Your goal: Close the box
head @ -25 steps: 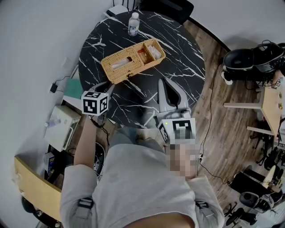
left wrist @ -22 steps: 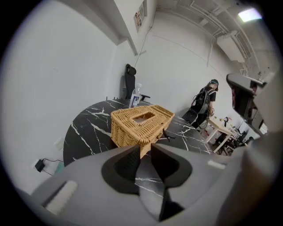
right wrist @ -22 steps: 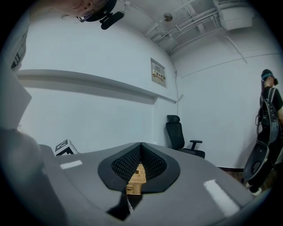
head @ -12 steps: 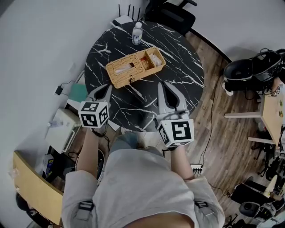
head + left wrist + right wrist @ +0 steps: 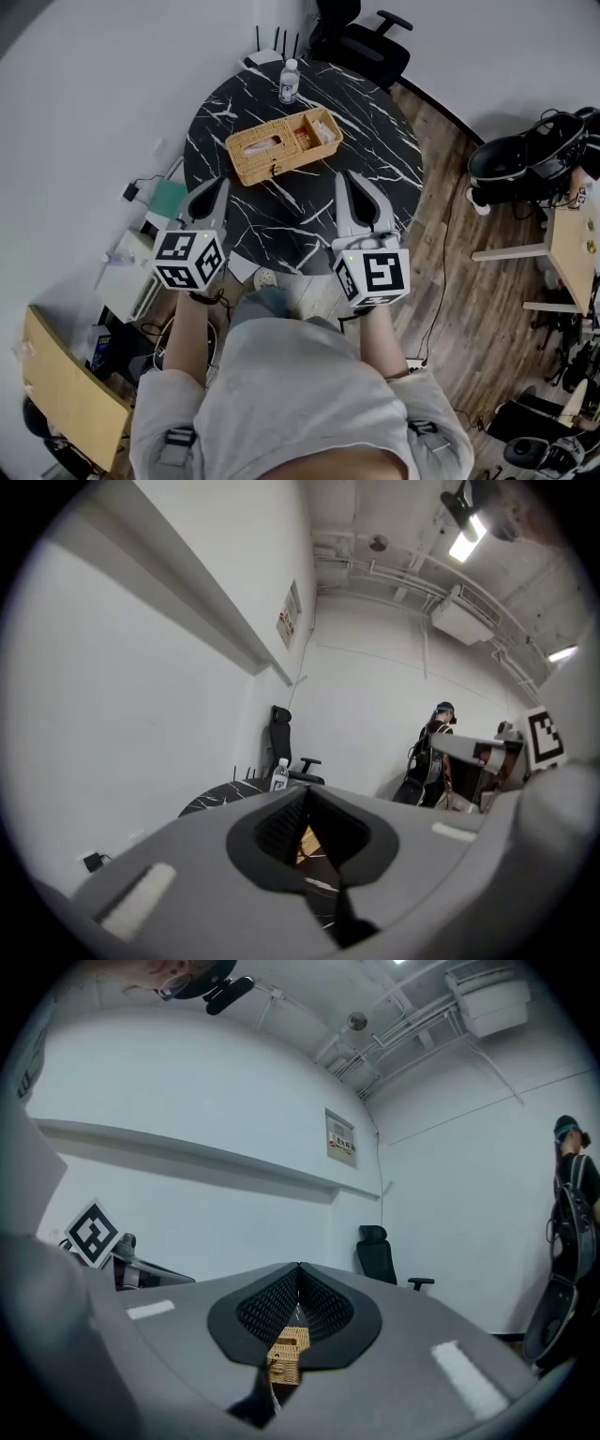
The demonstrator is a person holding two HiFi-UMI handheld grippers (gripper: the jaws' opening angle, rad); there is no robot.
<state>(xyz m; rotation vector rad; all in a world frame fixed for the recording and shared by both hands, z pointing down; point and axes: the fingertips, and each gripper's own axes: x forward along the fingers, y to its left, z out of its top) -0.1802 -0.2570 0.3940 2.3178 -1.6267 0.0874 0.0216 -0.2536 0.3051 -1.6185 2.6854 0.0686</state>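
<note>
On the left wall, a small sign (image 5: 287,626) carries print too small to read, and the bottle (image 5: 289,81) label is no clearer. Below, the left claw (image 5: 212,187) has just been closing and is now shut on nothing, higher than 1 second ago. The wicker box (image 5: 281,147) rests on the black marble table (image 5: 375,122), well ahead of both claws. At the right, the right claw (image 5: 354,183) is closed and empty, as before.

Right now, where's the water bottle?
In the head view the water bottle stands upright at the far edge of the round marble table, just beyond the wicker box and near the office chair.
</note>
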